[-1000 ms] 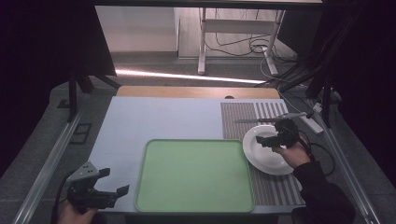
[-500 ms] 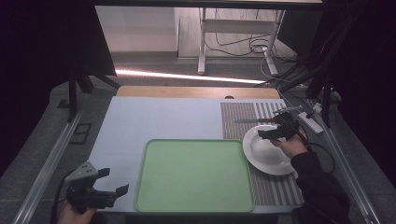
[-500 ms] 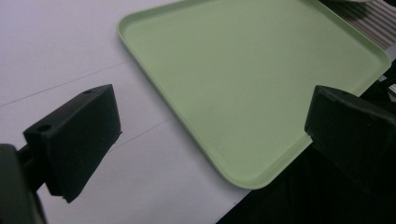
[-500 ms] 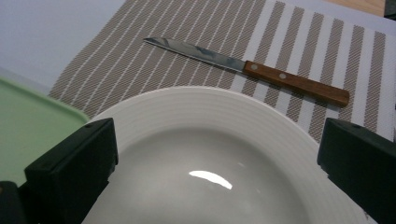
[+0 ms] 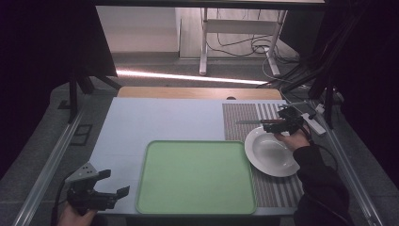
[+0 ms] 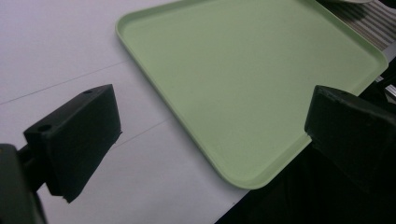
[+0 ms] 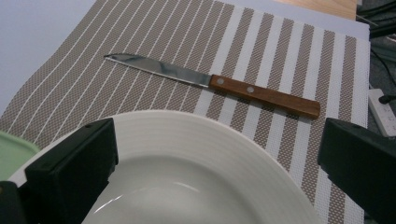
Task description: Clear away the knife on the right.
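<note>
- Right gripper: jaws apart, above plate; knife lies mid-frame on mat, just beyond.
- Risk: descending early, jaws strike the plate rim.
- Left gripper: jaws apart, lower left.

The high view looks down over the table; both close gripper views share the green tray.

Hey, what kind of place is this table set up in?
Probably a lab recording rig, not a dining room: bare floor with loose cables, metal rails flanking the table, and a staged plate, knife and tray.
</note>
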Tool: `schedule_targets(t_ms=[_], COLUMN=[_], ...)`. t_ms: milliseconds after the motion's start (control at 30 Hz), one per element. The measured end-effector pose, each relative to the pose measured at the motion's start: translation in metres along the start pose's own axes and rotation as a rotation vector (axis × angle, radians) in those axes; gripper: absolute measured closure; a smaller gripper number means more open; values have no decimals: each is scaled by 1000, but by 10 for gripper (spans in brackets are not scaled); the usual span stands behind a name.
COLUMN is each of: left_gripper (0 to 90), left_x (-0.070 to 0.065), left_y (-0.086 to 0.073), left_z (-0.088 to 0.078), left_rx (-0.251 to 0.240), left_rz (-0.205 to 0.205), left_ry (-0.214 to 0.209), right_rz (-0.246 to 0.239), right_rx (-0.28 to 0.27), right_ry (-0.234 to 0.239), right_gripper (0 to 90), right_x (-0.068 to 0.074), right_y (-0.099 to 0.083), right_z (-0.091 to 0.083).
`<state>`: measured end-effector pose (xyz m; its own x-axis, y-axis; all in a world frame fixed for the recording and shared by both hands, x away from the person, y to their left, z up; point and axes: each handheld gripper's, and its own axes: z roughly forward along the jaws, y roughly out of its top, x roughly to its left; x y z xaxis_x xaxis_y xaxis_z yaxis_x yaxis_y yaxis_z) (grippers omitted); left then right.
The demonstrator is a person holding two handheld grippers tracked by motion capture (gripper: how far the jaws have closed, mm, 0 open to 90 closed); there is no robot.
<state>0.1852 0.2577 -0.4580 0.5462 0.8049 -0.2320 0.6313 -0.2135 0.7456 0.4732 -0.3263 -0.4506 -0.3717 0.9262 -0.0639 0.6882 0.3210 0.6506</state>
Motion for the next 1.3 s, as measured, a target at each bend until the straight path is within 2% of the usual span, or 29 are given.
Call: schedule_targets(t_ms=[167, 200, 333, 467, 533, 667, 700, 733, 867, 933, 967, 1033, 1100, 1300], left_gripper=[32, 32, 32, 32, 32, 32, 32, 32, 33, 33, 33, 34, 34, 36], left_x=[0, 1, 1, 1, 1, 1, 1, 1, 1, 1, 1, 1, 1, 1], left_y=[0, 0, 0, 0, 0, 0, 0, 0, 0, 0, 0, 0, 0, 0], left_z=[0, 0, 0, 0, 0, 0, 0, 0, 0, 1, 1, 1, 1, 1], left_rx=[0, -1, 0, 0, 1, 3, 3, 3, 5, 5, 6, 6, 7, 8], left_rz=[-3, -4, -5, -5, -5, -5, -5, -5, -5, -5, -4, -5, -6, -7], left_ry=[-3, -4, -7, -8, -9, -10, -10, -10, -12, -12, -12, -12, -14, -14], right_rz=[3, 3, -6, -22, -21, 13, 13, 20, 10, 6, 23, 31, 63, 55], right_rx=[15, 19, 27, 34, 40, 45, 45, 50, 77, 80, 90, 89, 74, 76], right_ry=[-20, -30, -19, -32, -26, 30, 30, 51, 70, 71, 53, 50, 43, 2], right_gripper=[0, 32, 113, 273, 401, 613, 613, 710, 883, 897, 898, 898, 898, 898], right_x=[-7, -10, -15, -21, -24, -34, -34, -38, -45, -47, -51, -54, -59, -61], right_y=[3, 5, 8, 10, 12, 17, 17, 18, 20, 20, 22, 22, 23, 24], right_z=[7, 10, 15, 20, 21, 26, 26, 29, 38, 40, 45, 47, 54, 65])
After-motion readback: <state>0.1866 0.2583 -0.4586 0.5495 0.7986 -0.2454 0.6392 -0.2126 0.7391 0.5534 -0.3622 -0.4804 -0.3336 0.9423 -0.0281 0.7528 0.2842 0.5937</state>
